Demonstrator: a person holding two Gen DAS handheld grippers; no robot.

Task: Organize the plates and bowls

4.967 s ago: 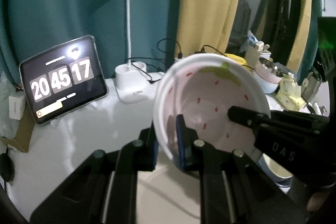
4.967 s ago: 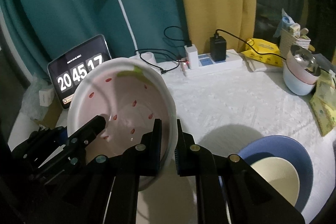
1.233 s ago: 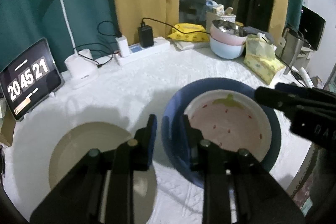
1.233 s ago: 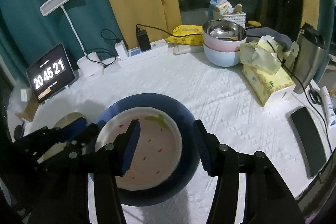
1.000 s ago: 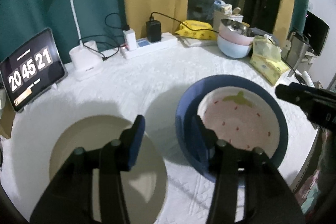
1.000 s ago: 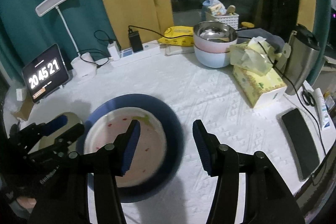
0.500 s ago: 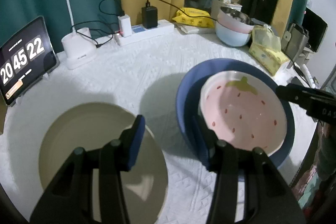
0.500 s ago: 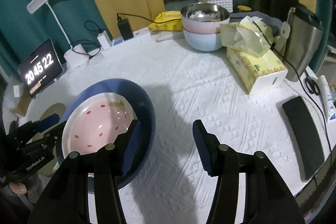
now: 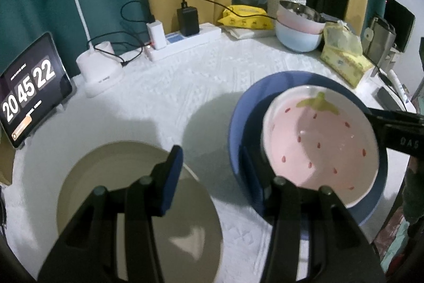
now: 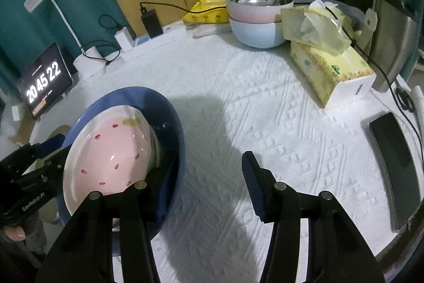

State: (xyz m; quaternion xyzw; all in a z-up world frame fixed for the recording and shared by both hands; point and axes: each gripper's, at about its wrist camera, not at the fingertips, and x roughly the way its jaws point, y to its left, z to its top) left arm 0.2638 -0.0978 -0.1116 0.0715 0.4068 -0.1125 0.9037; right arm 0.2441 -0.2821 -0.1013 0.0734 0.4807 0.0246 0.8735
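At the far left of the left wrist view a tablet clock [image 9: 29, 86] is propped against the teal curtain, with a white desk lamp [image 9: 99, 65] beside it and a power strip [image 9: 185, 40] further along. On the white textured tablecloth [image 9: 169, 97] a beige plate [image 9: 132, 203] is seen lying flat at lower left. The left gripper [image 9: 212, 171] is held over the cloth with its blue-padded fingers apart: one pad [image 9: 172, 174] stands above the beige plate's edge, the other at the near rim of the blue plate [image 9: 238, 129] — nothing is clamped between them. Inside the blue plate sits the strawberry-patterned pink bowl [image 9: 320, 145], its white rim tilted toward the camera.

In the right wrist view the same bowl [image 10: 111, 153] is seen nested in the blue plate [image 10: 169, 118] at lower left. The right gripper [image 10: 209, 184] is spread wide; its left finger reaches down inside the blue plate's near rim beside the bowl, while the other pad [image 10: 251, 184] hangs over bare cloth — whether the plate is touched cannot be told. Toward the back right, stacked bowls [image 10: 257, 17] topped by a steel one stand beside a tissue box [image 10: 331, 65], and a dark phone [image 10: 394, 166] lies at the table's right edge.
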